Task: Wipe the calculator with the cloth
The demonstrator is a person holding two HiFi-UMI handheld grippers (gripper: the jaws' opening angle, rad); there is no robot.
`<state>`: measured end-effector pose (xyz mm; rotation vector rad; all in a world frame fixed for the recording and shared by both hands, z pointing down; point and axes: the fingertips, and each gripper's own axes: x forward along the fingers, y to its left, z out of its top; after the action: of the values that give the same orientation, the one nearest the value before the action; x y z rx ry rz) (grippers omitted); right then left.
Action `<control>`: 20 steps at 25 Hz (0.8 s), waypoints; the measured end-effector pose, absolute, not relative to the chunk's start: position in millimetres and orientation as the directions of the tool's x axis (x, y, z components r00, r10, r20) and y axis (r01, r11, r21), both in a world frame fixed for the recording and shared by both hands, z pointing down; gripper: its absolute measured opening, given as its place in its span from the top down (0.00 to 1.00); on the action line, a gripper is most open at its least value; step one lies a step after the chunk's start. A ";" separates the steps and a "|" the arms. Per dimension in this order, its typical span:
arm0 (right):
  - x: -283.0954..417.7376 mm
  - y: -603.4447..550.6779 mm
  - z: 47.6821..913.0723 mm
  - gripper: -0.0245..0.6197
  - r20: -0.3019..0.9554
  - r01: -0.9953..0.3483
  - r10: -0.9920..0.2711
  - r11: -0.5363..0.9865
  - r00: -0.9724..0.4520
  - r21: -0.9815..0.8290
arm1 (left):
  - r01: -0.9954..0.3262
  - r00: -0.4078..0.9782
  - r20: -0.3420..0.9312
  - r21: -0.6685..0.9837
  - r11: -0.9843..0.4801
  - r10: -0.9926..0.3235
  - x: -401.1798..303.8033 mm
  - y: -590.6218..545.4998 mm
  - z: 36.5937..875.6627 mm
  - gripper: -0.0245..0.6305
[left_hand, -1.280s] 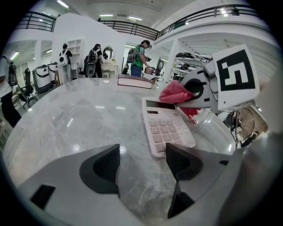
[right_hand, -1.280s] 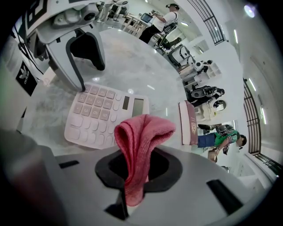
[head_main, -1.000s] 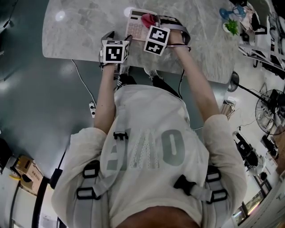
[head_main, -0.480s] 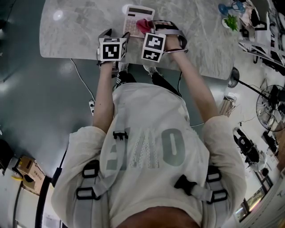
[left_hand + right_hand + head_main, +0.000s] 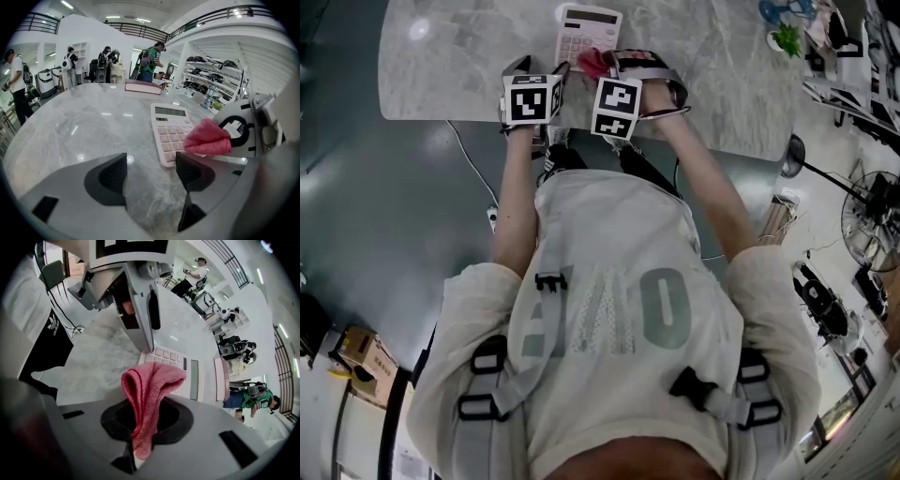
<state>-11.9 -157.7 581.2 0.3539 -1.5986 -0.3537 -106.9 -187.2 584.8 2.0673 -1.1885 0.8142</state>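
right tongs [image 5: 143, 416] clamped on pink cloth [image 5: 149, 383] at the calculator [image 5: 169, 130], left tongs [image 5: 150, 176] apart, empty

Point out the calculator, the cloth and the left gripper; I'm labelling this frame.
calculator [image 5: 169, 135], left gripper view, on its keypad.
cloth [image 5: 146, 392], right gripper view, on its upper fold.
left gripper [image 5: 151, 176], left gripper view, midway between its open fingers.

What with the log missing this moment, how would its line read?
left hand-held gripper: open | right hand-held gripper: shut on cloth | cloth by calculator
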 end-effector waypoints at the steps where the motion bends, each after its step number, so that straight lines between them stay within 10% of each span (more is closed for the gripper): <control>1: -11.8 -155.9 581.7 0.88 0.902 -0.008 -0.429 0.903 -0.056 0.429 | -0.890 0.407 0.756 0.201 -0.410 -0.513 -106.2 -187.4 585.0 0.48; 20: -24.0 -131.7 587.1 0.88 0.918 0.021 -0.390 0.920 -0.064 0.392 | -0.888 0.412 0.751 0.204 -0.413 -0.516 -109.9 -186.0 586.4 0.48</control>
<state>-24.0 -131.7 587.1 0.2914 -1.6060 -0.3451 -109.9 -186.0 586.4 2.0742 -1.1863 0.8083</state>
